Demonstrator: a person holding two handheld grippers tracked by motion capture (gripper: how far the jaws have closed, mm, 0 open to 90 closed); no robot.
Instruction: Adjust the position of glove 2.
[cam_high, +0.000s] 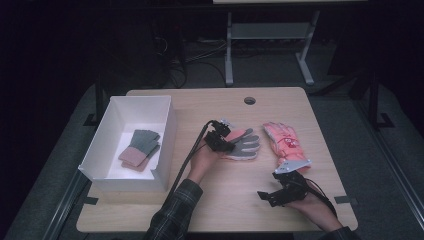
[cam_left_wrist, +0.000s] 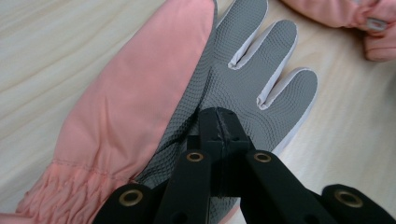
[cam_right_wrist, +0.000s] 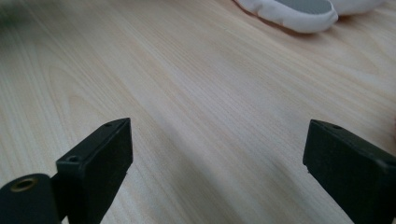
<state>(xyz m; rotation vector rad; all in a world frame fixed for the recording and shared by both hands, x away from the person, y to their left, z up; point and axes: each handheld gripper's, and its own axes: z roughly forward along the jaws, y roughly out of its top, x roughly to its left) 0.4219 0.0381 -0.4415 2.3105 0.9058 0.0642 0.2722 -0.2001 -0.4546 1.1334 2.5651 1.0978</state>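
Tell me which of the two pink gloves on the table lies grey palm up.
The left glove, the one the left gripper is shut on. The right glove shows its pink back with white markings.

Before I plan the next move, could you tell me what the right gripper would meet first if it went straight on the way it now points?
The right gripper, jaws wide apart, points low across bare table. The way looks free until the pale edge of a glove at the far end, probably its first contact, though depth is hard to judge.

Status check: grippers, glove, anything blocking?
Left gripper shut on grey-palmed glove. Right gripper open, idle above table. Second glove lies beside it; path to box looks clear.
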